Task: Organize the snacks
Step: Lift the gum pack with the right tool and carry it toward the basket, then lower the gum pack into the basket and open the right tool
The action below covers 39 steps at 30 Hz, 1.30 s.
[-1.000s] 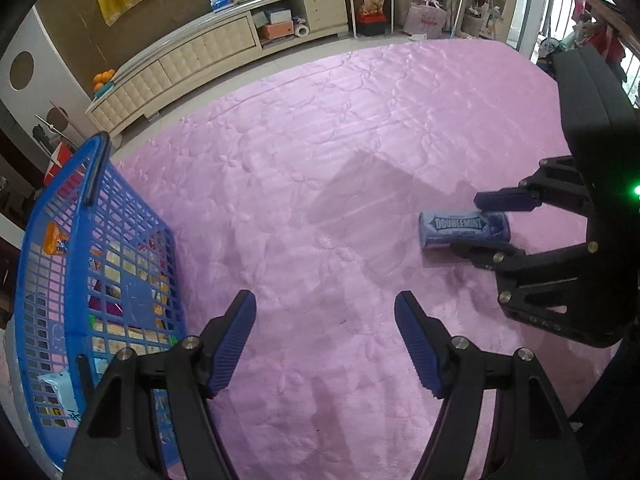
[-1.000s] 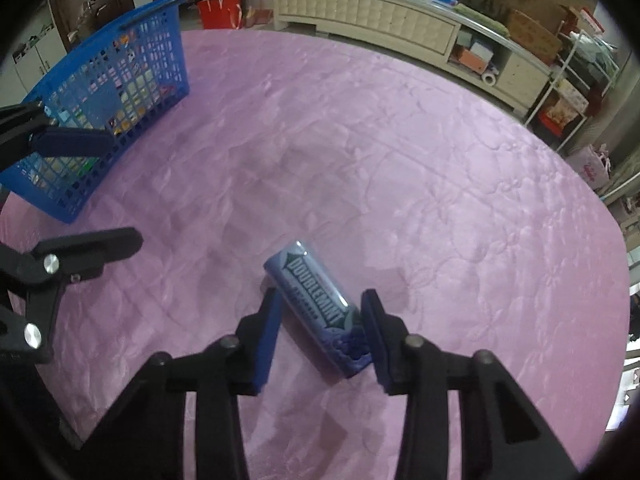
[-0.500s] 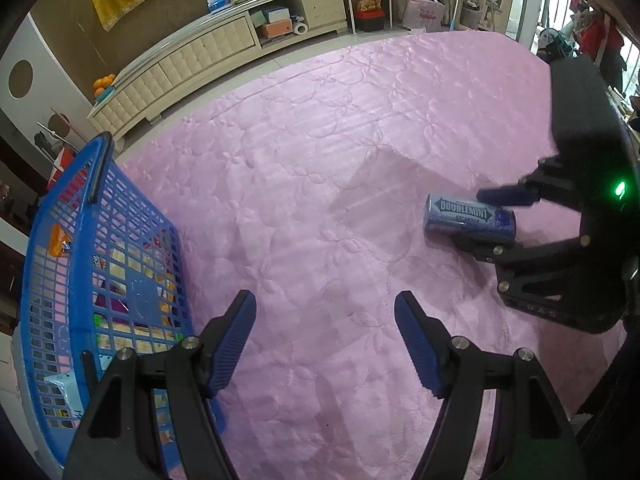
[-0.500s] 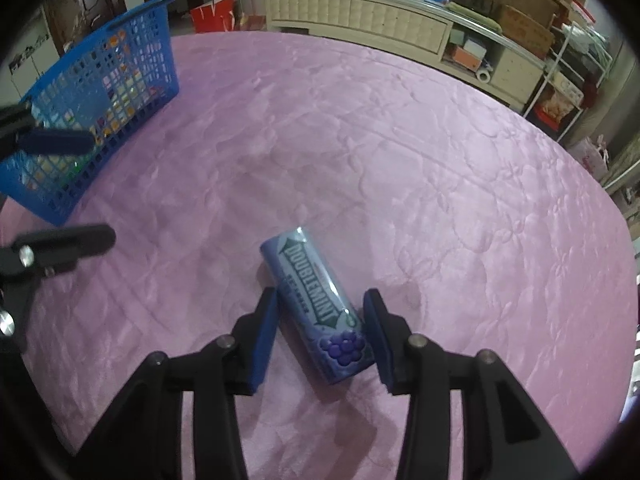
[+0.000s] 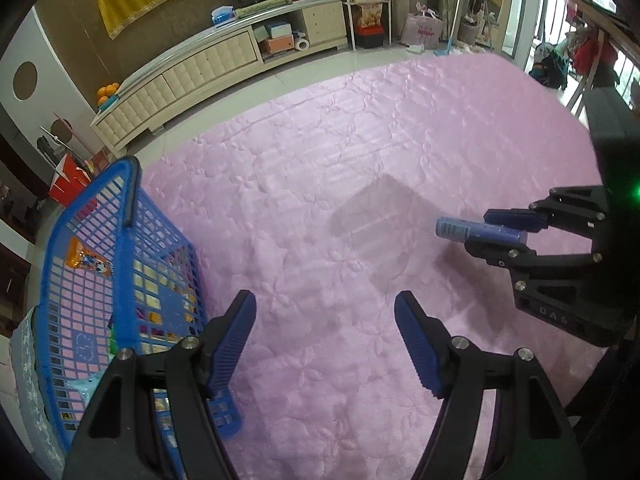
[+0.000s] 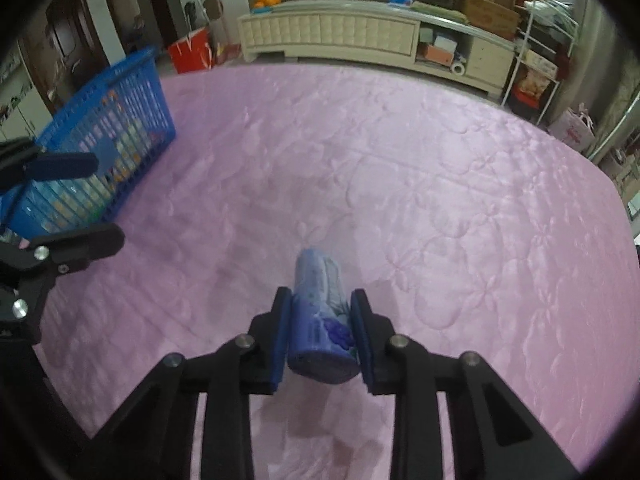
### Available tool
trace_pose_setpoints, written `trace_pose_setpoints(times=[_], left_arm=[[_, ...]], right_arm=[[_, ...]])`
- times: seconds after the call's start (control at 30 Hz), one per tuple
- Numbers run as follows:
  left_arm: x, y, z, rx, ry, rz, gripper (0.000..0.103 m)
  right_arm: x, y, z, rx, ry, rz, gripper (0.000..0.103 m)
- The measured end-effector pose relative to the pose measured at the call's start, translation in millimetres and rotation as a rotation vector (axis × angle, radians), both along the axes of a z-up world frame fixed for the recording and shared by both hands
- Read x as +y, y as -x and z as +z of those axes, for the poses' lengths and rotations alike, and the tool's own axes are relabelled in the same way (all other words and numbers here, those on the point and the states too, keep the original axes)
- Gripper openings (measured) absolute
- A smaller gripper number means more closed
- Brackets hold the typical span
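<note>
A blue-purple Doublemint gum canister (image 6: 320, 320) sits between the pads of my right gripper (image 6: 320, 294), whose jaws are closing and press on both of its sides. It hangs just above the pink cloth (image 6: 400, 180), its length running away from the camera. In the left wrist view the canister (image 5: 454, 227) sticks out leftward from the right gripper (image 5: 478, 230). My left gripper (image 5: 325, 298) is open with nothing in it, beside the blue basket (image 5: 128, 208). The basket (image 6: 132, 60) holds several snack packets.
The pink quilted cloth (image 5: 320, 160) covers the whole work surface. Beyond its far edge stand a long cream cabinet (image 6: 340, 36) and a red bag (image 6: 188, 54). Shelves and boxes fill the back right.
My right gripper has closed onto the canister, rolled, and lifted it off the cloth; the canister now points along the fingers. My left gripper has risen slightly, still open.
</note>
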<state>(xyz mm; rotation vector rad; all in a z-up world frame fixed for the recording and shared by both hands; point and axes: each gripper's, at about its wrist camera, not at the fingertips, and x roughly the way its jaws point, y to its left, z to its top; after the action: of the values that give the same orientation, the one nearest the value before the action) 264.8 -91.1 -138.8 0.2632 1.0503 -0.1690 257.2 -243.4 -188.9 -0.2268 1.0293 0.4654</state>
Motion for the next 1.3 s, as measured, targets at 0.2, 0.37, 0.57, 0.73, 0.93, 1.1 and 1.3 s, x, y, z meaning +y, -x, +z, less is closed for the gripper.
trace_pose_setpoints(times=[0.2,0.37,0.57,0.73,0.93,1.1,1.3], left_arm=[[5,9,32,-0.063,0.030,0.001,0.070],[14,26,61,-0.119,0.064,-0.005,0.070],[33,40,93,-0.185,0.092,0.003,0.070],[59,55,111,-0.230,0.085,0.024,0.070],[107,77,126,-0.265,0.096,0.099,0.070],[143,91,136,-0.260,0.074,0.163,0.070],[179,107,147,-0.269,0.077,0.229,0.070]], right_arm=[[0,11,26,-0.045,0.007,-0.025,0.034],[2,24,54,-0.093,-0.007,-0.035,0.034],[14,35,94,-0.166,-0.003,-0.026,0.034],[38,49,125,-0.223,0.004,0.011,0.034],[72,67,149,-0.275,0.035,0.077,0.034],[103,79,162,-0.307,0.041,0.138,0.034],[143,87,169,-0.313,0.044,0.207,0.034]])
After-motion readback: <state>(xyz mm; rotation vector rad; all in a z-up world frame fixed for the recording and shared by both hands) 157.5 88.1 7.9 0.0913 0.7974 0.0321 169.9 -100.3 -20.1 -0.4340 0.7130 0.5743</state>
